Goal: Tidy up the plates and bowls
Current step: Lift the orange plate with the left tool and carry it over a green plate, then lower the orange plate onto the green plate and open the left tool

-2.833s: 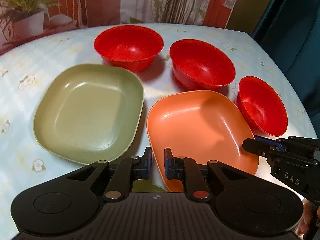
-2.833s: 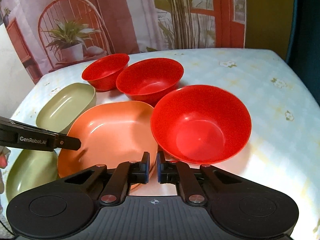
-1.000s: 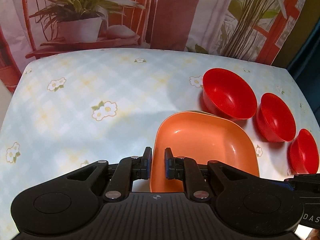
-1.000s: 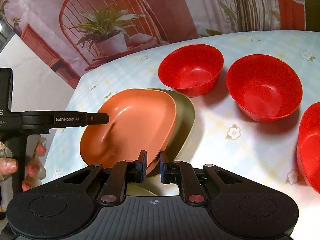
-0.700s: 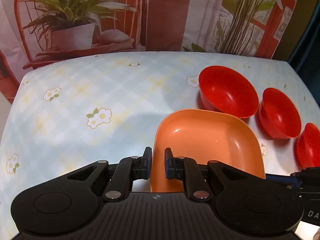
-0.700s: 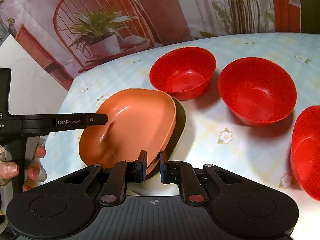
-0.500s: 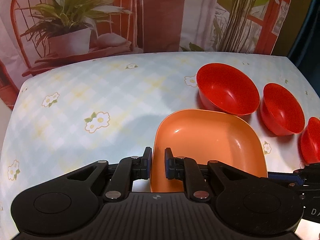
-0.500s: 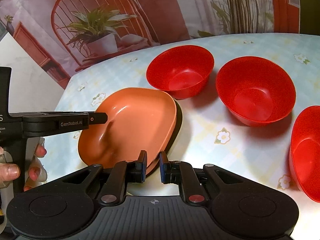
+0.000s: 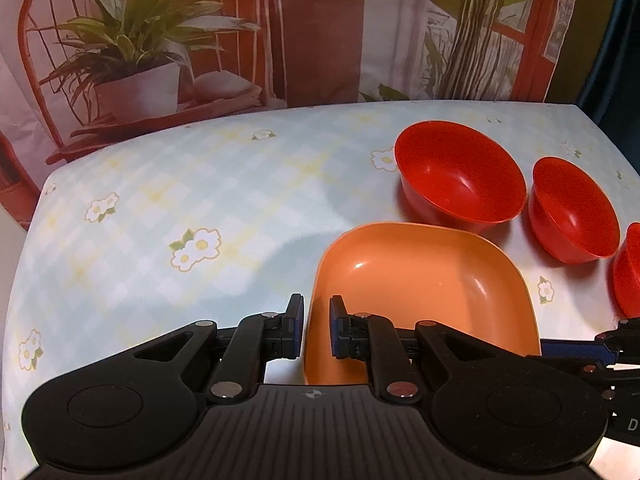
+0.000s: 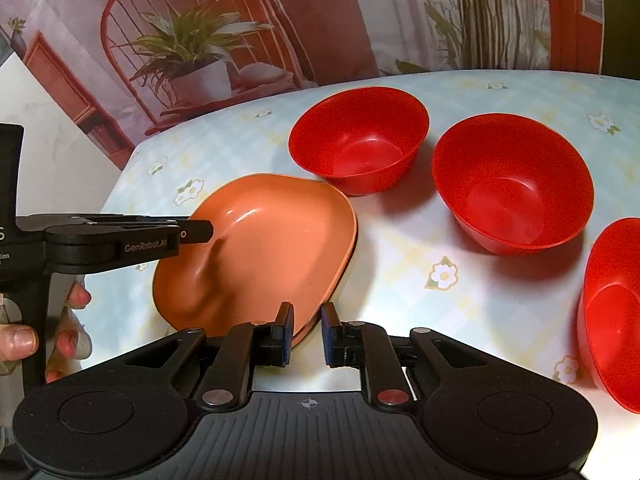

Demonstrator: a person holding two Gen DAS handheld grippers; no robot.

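Note:
An orange plate (image 9: pixel 420 292) (image 10: pixel 260 248) lies stacked on a green plate (image 10: pixel 341 280), of which only a dark sliver shows along the right side. My left gripper (image 9: pixel 317 326) (image 10: pixel 200 234) is shut on the orange plate's left rim. My right gripper (image 10: pixel 307 332) straddles the near rim with its jaws opening, and a gap shows beside the right pad. Three red bowls (image 10: pixel 356 140) (image 10: pixel 512 184) (image 10: pixel 612 312) stand upright in a row to the right of the plates.
The table wears a pale checked cloth with flowers (image 9: pixel 180 208); its left part is bare. A printed backdrop of a chair and a potted plant (image 9: pixel 136 64) hangs behind the far edge. A hand (image 10: pixel 24 340) holds the left gripper's handle past the table's left edge.
The orange plate, earlier beside the green plate, has come over it and settled until only a sliver of green shows. The right jaws have widened slightly.

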